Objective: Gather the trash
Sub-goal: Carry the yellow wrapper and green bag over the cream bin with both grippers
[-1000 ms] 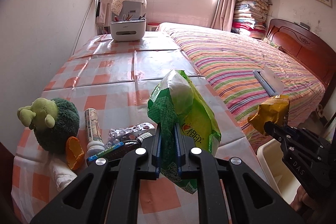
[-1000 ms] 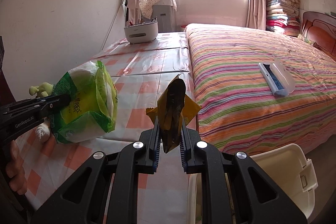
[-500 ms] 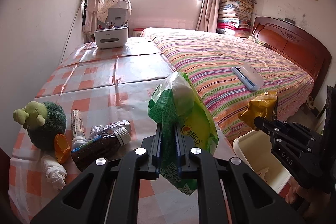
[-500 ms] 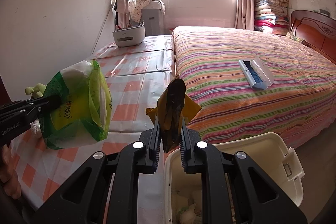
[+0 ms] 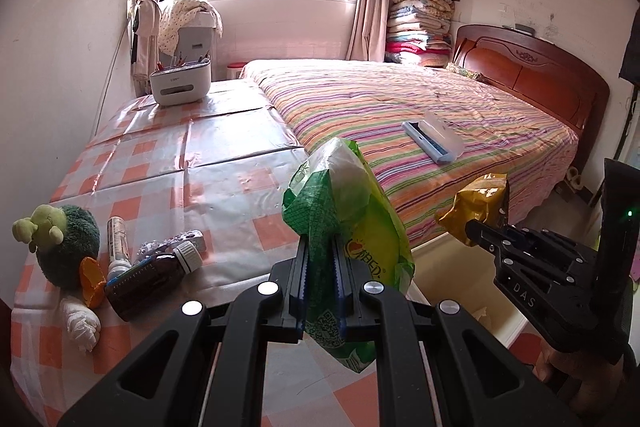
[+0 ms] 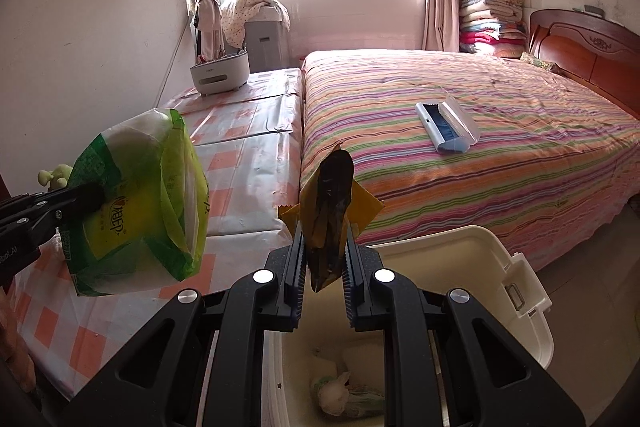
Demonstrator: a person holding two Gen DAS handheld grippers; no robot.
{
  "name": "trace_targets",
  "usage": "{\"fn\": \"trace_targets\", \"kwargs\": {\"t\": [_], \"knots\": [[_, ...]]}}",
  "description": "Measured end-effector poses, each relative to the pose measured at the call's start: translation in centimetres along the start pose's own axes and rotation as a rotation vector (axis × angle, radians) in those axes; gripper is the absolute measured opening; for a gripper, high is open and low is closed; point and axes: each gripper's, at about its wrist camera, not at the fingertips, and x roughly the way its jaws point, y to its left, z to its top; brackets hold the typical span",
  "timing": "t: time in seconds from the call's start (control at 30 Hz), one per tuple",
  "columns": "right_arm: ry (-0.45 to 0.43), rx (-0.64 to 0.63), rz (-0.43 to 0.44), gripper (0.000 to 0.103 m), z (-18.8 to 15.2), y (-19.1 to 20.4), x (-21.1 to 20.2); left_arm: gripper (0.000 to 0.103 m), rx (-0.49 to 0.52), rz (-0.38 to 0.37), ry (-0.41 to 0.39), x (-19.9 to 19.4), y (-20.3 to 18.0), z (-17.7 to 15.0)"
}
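Carry-to-bin step: left gripper (image 5: 322, 263) pinched tight on the green bag (image 5: 352, 227), right gripper (image 6: 322, 259) on the yellow wrapper (image 6: 332, 203), w/ the wrapper above the bin (image 6: 516, 267) (lid open). Next, prob.: bag over bin, let go.

The letters "DAS" are seen in pale print on the black body of the right tool (image 5: 464, 227), in the left wrist view. On the left tool (image 6: 100, 197), at the picture's left edge in the right wrist view, the cut-off letters "bot.AI" can be read. Orange characters and a heart mark are printed on the green bag (image 5: 360, 227), probably Chinese, too creased to read; a QR code stands lower down.
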Motion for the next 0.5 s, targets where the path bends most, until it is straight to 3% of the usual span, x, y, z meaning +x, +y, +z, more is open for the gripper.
{"fn": "trace_targets", "kwargs": {"t": [0.5], "knots": [[-0.005,0.060,-0.080,0.015,-1.2,-2.9,-1.2,0.010,0.046,-0.065,0.001,-0.2,-3.9,-0.2]]}}
